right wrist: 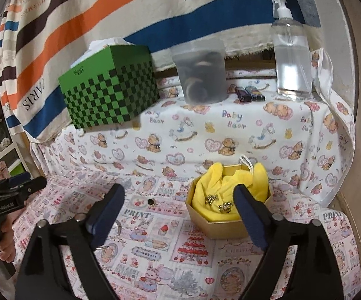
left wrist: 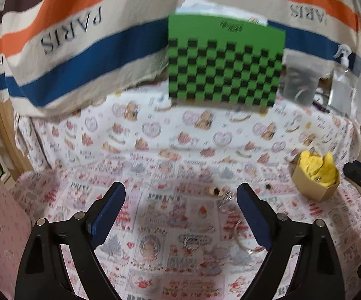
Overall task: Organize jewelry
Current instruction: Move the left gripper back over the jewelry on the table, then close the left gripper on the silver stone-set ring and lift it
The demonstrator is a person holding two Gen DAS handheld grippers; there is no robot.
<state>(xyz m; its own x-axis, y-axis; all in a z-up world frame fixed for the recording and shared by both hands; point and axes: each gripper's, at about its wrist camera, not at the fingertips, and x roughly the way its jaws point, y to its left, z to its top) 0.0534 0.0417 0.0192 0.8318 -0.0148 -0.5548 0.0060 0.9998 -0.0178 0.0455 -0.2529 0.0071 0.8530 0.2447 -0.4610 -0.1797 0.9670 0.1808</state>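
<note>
Both grippers, left point(left wrist: 180, 201) and right point(right wrist: 179, 201), wide, empty. Between picks, likely. Next: clear ring point(left wrist: 245, 237) into gold box point(right wrist: 215, 225).

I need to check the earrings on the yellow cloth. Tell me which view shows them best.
The right wrist view. There the two gold earrings lie sharp and near on the yellow cloth in the gold box. The left wrist view is blurred, and shows only a tiny glint on the cloth far off at right.
</note>
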